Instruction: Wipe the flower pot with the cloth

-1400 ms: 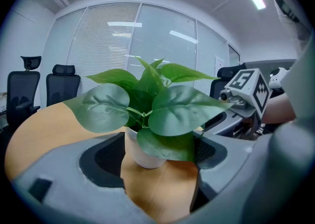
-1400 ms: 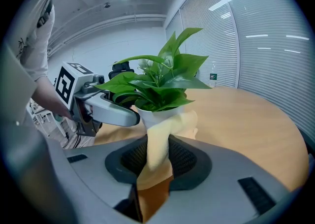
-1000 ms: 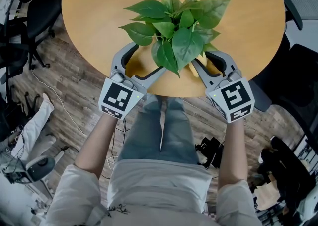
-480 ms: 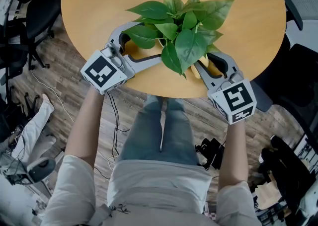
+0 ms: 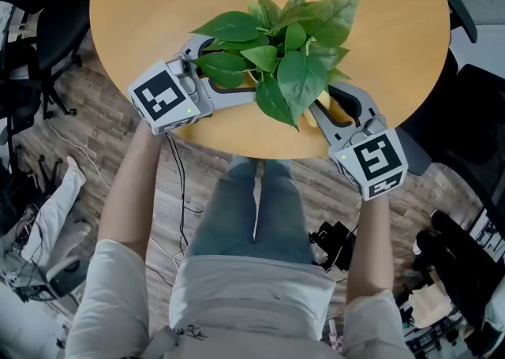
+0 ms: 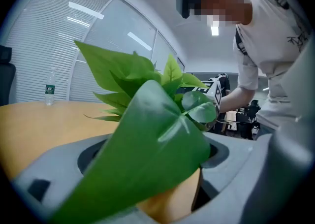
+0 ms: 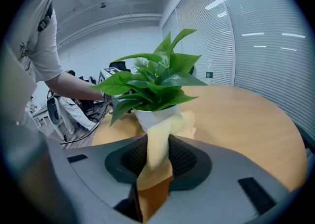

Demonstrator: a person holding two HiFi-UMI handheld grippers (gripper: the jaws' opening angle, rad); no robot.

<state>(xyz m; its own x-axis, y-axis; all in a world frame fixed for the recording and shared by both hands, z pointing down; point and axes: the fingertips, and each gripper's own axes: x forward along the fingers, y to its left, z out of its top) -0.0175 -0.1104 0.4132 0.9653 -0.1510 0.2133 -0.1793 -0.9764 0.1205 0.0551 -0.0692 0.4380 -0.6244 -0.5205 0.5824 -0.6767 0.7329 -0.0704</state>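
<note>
Bench [image 5: 142, 2] of pale wood, round, fills the upper part of the head view, with the person sitting at its near edge. On it, close to that edge, stands a leafy green plant [image 5: 280, 42] whose broad leaves hide most of what is under them from above. The right gripper view shows the white flower pot [image 7: 156, 115] upright on the bench beneath those leaves. The left hand-held gripper [image 5: 241, 72] reaches in from the left of the plant; its jaws have just been opening and stand spread wide, with one large leaf lying across the gap between them and the pads pressing on nothing. The right hand-held gripper [image 5: 327, 106] comes in from the right, its jaws pressed onto a yellow cloth [image 7: 158, 142]. The cloth runs up from the jaws to the pot and touches its side. A small clear bottle [image 6: 49, 88] stands far back on the bench, well apart from the plant.
</note>
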